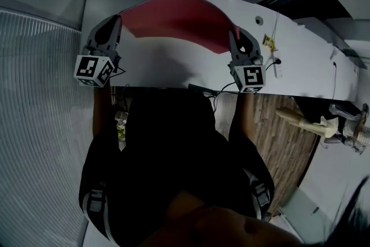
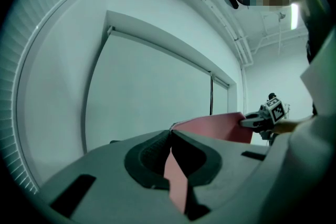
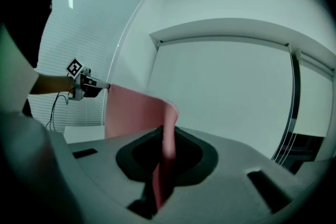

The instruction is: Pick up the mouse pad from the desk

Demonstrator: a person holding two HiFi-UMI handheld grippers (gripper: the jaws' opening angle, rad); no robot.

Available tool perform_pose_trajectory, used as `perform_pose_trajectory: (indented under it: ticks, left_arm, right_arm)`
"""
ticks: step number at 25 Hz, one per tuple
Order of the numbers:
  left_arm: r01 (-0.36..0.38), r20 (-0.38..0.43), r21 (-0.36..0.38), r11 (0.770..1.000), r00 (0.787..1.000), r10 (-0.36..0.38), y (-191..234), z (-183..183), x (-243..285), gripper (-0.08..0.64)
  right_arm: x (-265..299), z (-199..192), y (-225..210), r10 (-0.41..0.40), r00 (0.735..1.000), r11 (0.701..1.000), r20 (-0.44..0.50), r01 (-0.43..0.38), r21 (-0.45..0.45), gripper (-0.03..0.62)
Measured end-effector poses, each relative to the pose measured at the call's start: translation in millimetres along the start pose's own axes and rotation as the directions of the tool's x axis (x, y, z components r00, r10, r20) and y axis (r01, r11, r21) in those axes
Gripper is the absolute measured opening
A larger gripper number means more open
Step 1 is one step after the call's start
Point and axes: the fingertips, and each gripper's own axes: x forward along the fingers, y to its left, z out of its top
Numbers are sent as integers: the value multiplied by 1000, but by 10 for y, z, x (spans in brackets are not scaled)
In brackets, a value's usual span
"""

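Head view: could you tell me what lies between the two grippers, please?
In the head view, the red mouse pad spans from the left gripper to the right gripper, above the desk.

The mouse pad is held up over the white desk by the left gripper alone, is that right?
Not quite. The red mouse pad is held up over the white desk by both grippers: the left gripper and the right gripper each pinch one end. The right gripper view shows the pad clamped between its jaws.
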Motion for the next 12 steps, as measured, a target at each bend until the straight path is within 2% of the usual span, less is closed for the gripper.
perform_pose_trajectory:
  ticks: [9, 12]
  left_arm:
    - [9, 35, 8, 1000, 999, -9, 24, 320, -138, 11]
    - [5, 17, 13, 1000, 1000, -5, -46, 468, -202, 11]
  right_arm:
    - [-44, 283, 41, 9, 1000, 1000, 17, -9, 13, 34]
    - [-108, 419, 61, 13, 1000, 1000, 5, -13, 11, 34]
